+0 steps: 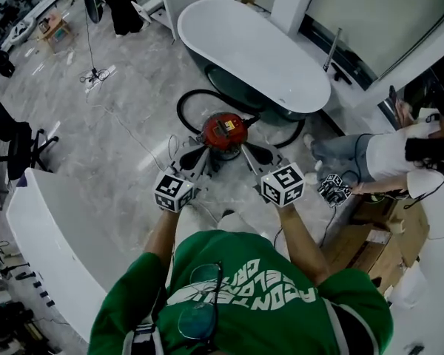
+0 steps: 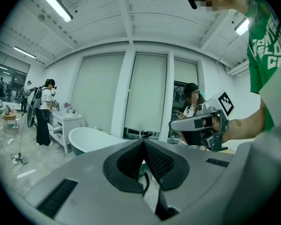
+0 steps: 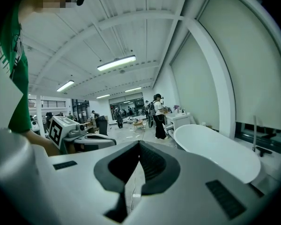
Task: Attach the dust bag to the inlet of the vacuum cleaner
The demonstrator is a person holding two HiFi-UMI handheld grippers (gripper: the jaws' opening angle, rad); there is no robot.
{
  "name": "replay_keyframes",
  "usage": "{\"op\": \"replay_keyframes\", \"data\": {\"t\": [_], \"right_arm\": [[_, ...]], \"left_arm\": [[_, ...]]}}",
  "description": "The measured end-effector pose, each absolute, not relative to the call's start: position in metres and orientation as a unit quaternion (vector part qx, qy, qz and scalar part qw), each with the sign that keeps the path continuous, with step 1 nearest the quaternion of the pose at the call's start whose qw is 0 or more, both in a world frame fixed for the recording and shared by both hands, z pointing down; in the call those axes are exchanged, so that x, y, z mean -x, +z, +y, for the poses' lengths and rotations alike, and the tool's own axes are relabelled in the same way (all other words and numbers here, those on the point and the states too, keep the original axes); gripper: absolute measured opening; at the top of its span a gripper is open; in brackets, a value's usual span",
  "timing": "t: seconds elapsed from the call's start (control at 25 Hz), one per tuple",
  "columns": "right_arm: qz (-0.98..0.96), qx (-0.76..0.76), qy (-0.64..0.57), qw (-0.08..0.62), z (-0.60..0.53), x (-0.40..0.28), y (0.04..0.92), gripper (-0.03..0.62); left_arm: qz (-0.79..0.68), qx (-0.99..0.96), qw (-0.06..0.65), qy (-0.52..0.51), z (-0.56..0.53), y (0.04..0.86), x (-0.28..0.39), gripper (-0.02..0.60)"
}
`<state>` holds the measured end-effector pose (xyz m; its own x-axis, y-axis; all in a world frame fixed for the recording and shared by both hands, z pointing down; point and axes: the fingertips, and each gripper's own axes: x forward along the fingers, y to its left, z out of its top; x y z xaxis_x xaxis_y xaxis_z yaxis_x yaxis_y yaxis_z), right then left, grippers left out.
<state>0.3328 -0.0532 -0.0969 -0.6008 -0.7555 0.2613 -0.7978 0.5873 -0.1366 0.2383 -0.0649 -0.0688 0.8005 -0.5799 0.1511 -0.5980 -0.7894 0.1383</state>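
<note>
Left gripper [image 1: 197, 154] and right gripper [image 1: 254, 154], two in all, are held side by side over the near side of one red-topped vacuum cleaner [image 1: 223, 130], which is set on the floor [image 1: 133, 102]. Each gripper's jaws are pressed together, with nothing caught between them. One black hose [image 1: 183, 103] is looped out from the vacuum cleaner's far left. One white bathtub [image 1: 251, 50] is placed just behind the vacuum cleaner, and one seated person [image 1: 385, 154] is seen to its right.

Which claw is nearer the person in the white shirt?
Right. The right claw hangs left of that person in the head view; the left claw is farther left still.
</note>
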Motion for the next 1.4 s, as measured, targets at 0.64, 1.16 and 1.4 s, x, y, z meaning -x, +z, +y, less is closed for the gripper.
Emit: {"op": "replay_keyframes", "data": {"t": [0.64, 1.16, 1.4], "right_arm": [[-0.88, -0.45, 0.13, 0.076, 0.075, -0.316, -0.11, 0.008], [-0.894, -0.417, 0.138, 0.092, 0.151, -0.272, -0.095, 0.008], [-0.899, -0.407, 0.131, 0.092, 0.159, -0.25, -0.099, 0.008]], "left_arm": [[-0.293, -0.95, 0.093, 0.047, 0.067, -0.087, -0.228, 0.003], [-0.341, -0.934, 0.107, 0.029, 0.149, -0.084, -0.177, 0.003], [-0.355, -0.93, 0.098, 0.016, 0.159, -0.091, -0.156, 0.003]]}}
